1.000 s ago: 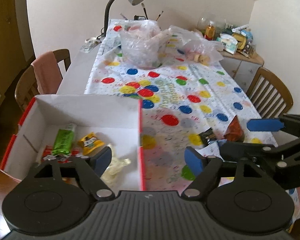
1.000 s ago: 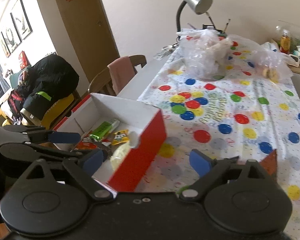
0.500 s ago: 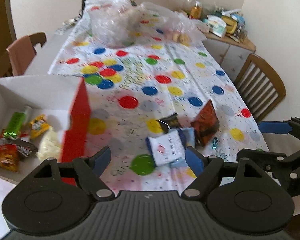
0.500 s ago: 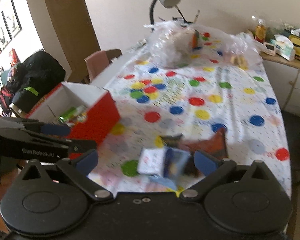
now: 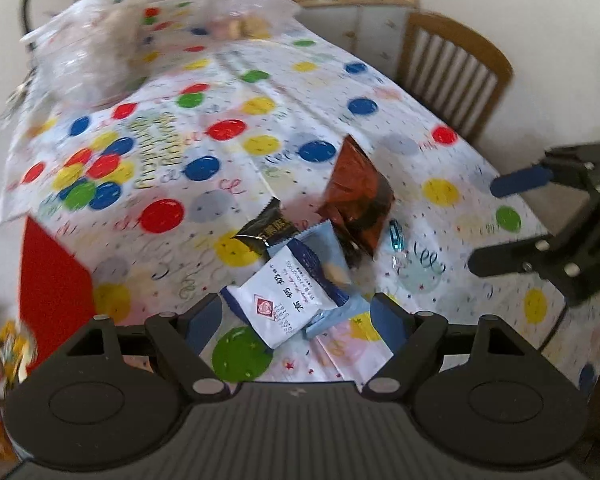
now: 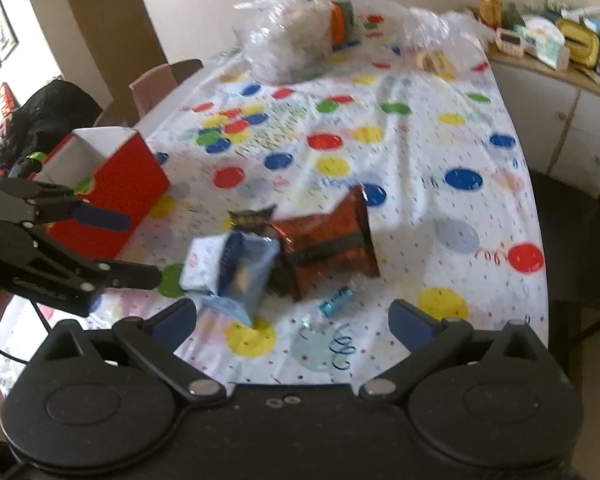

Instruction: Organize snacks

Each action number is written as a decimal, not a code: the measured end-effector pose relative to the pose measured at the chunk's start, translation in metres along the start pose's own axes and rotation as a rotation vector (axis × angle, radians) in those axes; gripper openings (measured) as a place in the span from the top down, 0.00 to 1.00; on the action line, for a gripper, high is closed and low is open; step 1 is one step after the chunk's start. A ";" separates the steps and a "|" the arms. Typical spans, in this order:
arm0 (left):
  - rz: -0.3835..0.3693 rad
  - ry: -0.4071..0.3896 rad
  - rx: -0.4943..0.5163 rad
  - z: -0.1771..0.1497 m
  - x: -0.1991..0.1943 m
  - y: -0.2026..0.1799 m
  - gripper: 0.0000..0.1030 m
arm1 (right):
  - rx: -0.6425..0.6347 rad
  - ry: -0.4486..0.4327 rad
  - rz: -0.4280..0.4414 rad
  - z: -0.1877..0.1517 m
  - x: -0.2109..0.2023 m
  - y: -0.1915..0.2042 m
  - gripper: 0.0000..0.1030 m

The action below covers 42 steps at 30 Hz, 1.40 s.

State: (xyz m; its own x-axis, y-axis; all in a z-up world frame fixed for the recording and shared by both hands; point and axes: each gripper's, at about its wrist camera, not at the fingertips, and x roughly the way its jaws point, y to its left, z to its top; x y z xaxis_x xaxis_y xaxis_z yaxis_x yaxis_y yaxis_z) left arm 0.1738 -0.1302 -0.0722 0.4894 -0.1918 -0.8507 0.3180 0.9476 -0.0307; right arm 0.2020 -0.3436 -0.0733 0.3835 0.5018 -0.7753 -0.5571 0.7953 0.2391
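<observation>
Box (image 5: 52,264) contents blurred, perhaps snacks.

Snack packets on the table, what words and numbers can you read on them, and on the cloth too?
No text reads clearly enough to quote.
White packet: dark Chinese characters, upside down, with a red diamond logo; too small to read.
Black packet: gold characters, blurred.
Tablecloth: gold lettering, blurred.
Reddish-brown bag: no lettering shows.

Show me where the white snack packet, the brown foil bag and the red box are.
white snack packet (image 5: 286,300), left wrist view, printed front.
brown foil bag (image 5: 356,200), left wrist view, crinkled middle.
red box (image 6: 128,184), right wrist view, red side wall.
</observation>
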 end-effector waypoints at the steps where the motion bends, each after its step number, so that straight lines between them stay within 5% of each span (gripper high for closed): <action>1: -0.016 0.013 0.030 0.002 0.004 0.000 0.21 | 0.012 0.007 -0.004 -0.001 0.004 -0.003 0.00; 17: -0.176 0.173 0.458 0.020 0.059 0.001 0.21 | 0.180 0.096 -0.123 -0.006 0.073 -0.021 0.18; 21: -0.183 0.184 0.466 0.021 0.069 0.002 0.21 | 0.189 0.107 -0.142 -0.004 0.086 -0.021 0.27; 36: -0.174 0.213 0.385 0.019 0.078 0.007 0.53 | 0.034 0.112 -0.211 0.000 0.104 0.003 0.61; 42: -0.147 0.223 0.290 0.017 0.074 0.006 0.54 | 0.012 0.092 -0.224 -0.005 0.100 0.002 0.88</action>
State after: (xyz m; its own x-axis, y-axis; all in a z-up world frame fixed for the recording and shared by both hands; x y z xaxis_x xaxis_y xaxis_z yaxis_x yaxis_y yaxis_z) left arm 0.2253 -0.1432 -0.1261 0.2434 -0.2299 -0.9423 0.6039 0.7962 -0.0383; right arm 0.2351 -0.2937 -0.1534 0.4277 0.2799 -0.8595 -0.4567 0.8875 0.0617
